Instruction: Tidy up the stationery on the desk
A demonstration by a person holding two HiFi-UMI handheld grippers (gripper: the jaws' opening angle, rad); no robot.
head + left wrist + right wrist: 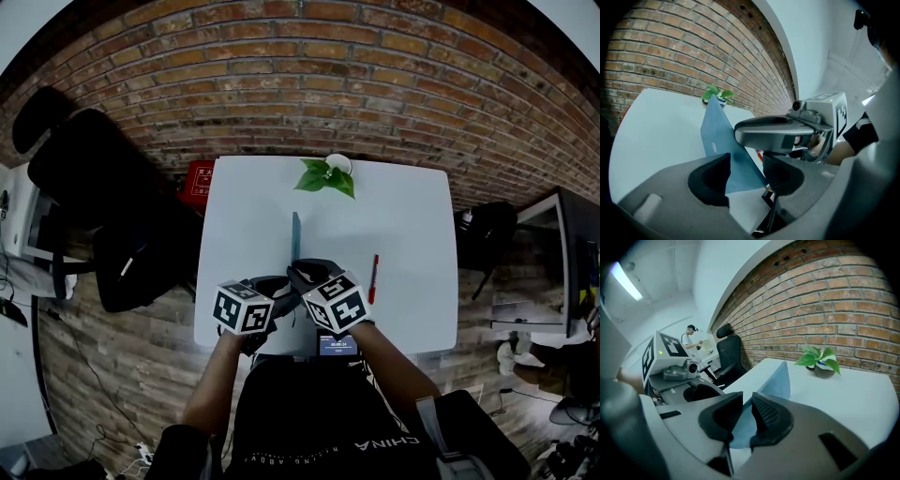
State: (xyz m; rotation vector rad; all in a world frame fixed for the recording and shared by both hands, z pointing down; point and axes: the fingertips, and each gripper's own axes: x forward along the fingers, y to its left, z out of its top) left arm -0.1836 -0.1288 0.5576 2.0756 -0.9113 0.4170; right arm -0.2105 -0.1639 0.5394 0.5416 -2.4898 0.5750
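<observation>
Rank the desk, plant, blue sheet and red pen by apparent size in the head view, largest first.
1. desk
2. plant
3. blue sheet and red pen: both thin slivers, too alike to rank; the sheet shows edge-on.

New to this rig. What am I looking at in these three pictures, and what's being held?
No robot arm here: a person holds a claw in each hand; the marker cubes belong to them. One picture is from a head camera looking down; the other two come from cameras riding on the claws. On the white desk are a red pen and a potted plant. The right claw pinches a blue folder standing on edge. The left claw is open, the folder between its jaws, ungripped.
</observation>
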